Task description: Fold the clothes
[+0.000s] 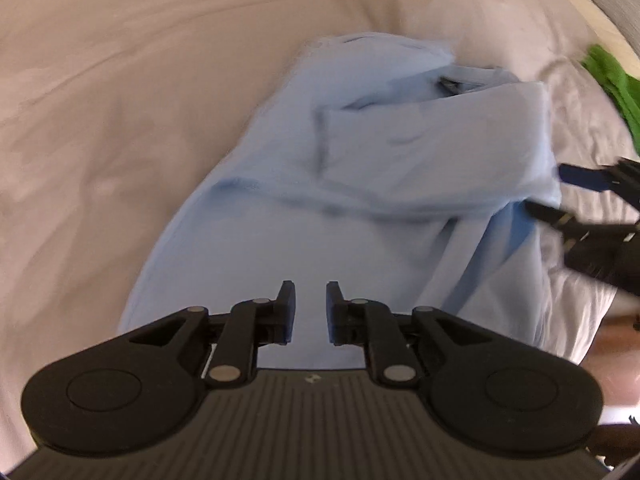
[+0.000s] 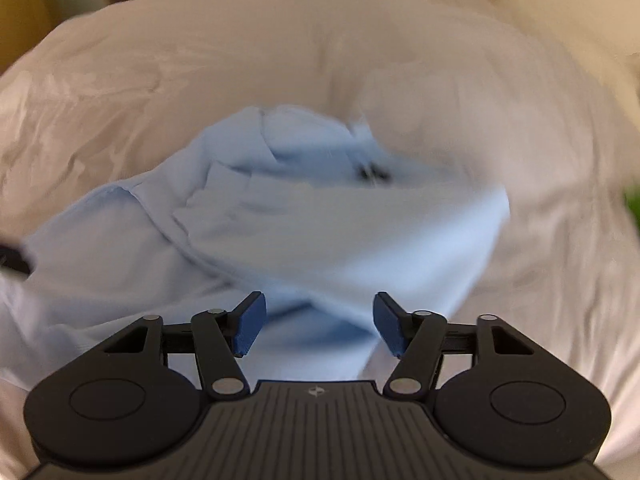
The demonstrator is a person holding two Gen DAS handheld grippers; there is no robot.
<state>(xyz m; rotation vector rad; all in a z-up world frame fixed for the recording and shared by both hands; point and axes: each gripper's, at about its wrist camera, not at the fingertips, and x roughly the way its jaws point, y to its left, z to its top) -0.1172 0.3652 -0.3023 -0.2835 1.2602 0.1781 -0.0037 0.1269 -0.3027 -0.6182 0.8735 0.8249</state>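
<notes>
Here the light blue garment is lying spread on the bed, its long body running toward the cameras and one panel lying doubled over its upper part, so a flat layer is sitting on top, which fits a fold partly made. That placing is giving both tools room to work from the near hem.

On the left, the left tool is hovering over the near end of the cloth with its jaws standing a narrow gap apart, holding nothing.

To the right, the right tool is gaping wide above the folded panel's lower edge, also empty; whether its pads are touching cloth is lost in the blur.

At the far right edge a green cloth is lying apart.
</notes>
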